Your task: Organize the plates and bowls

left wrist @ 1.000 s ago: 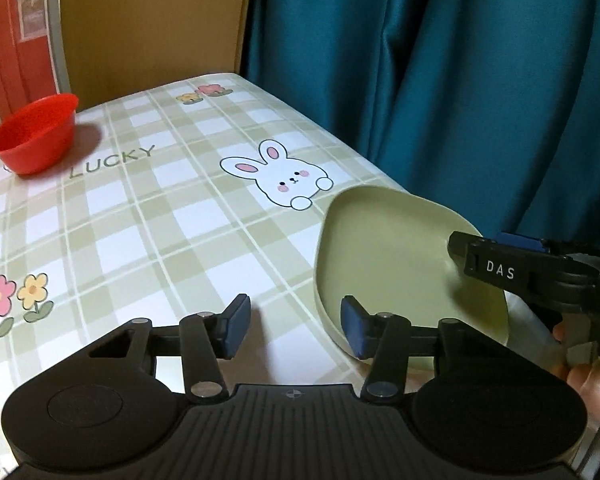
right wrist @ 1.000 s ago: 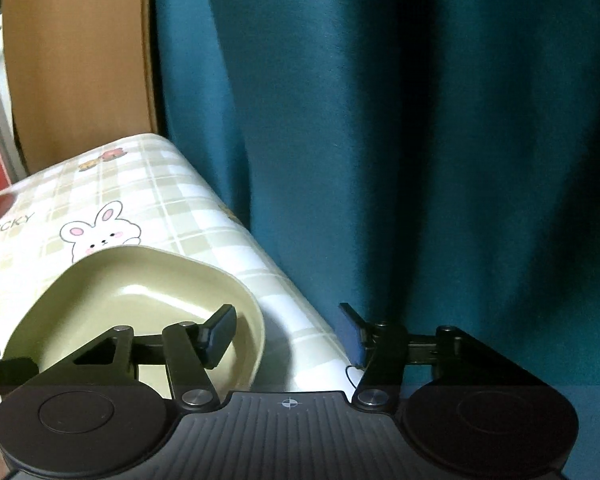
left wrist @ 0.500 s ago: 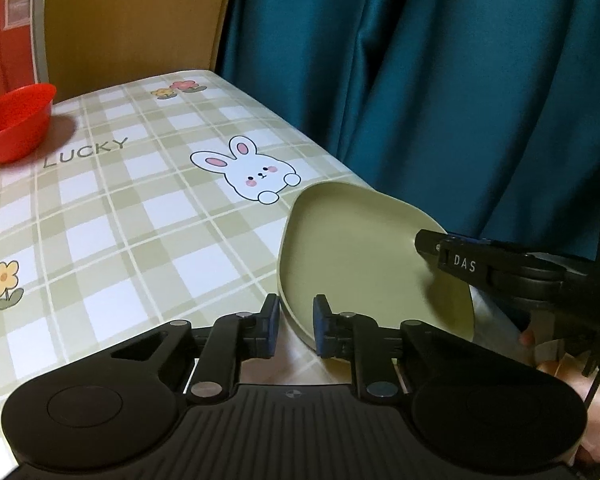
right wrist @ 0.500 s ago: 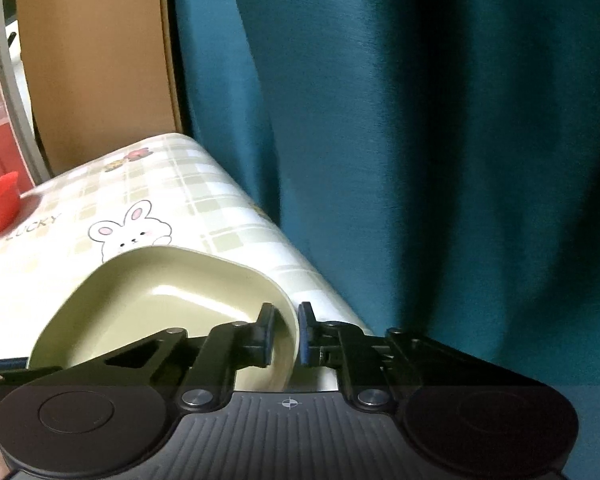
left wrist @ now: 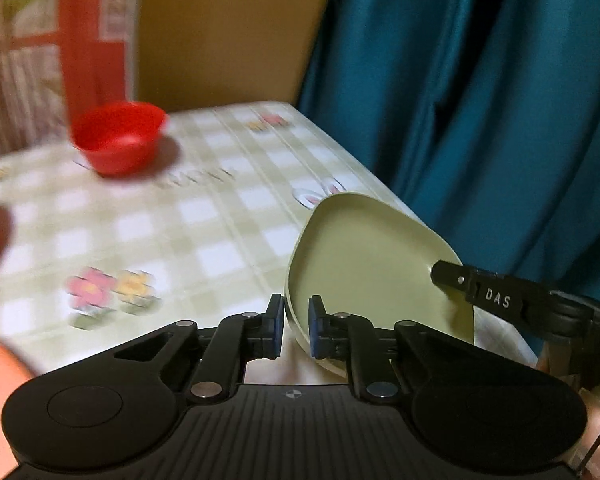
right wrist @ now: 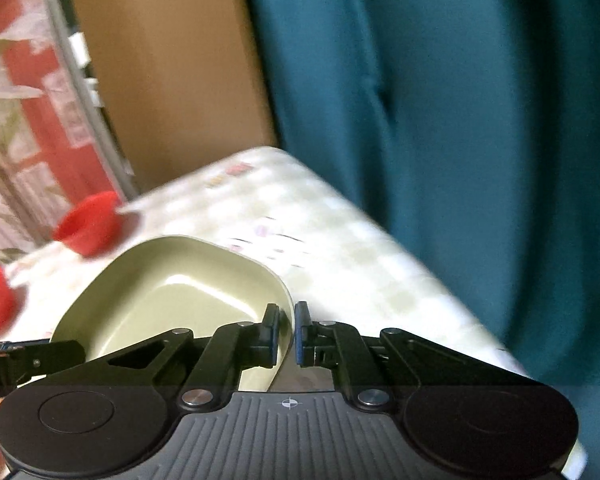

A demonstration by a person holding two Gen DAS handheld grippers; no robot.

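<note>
Desk (left wrist: 204,216) with green-white checked cloth, flower prints (left wrist: 112,288), blurred lettering. Teal curtain (left wrist: 480,92) along its right edge. Tan board (left wrist: 228,28) behind far end; red-and-white patterned panel (left wrist: 80,28) at left.

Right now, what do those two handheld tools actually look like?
Both are matte black: a ribbed body, round caps at each side, silver pivot pins, jointed fingers with blue pads. The left tool matches the right tool; white "DAS" lettering marks the right one's finger.
</note>
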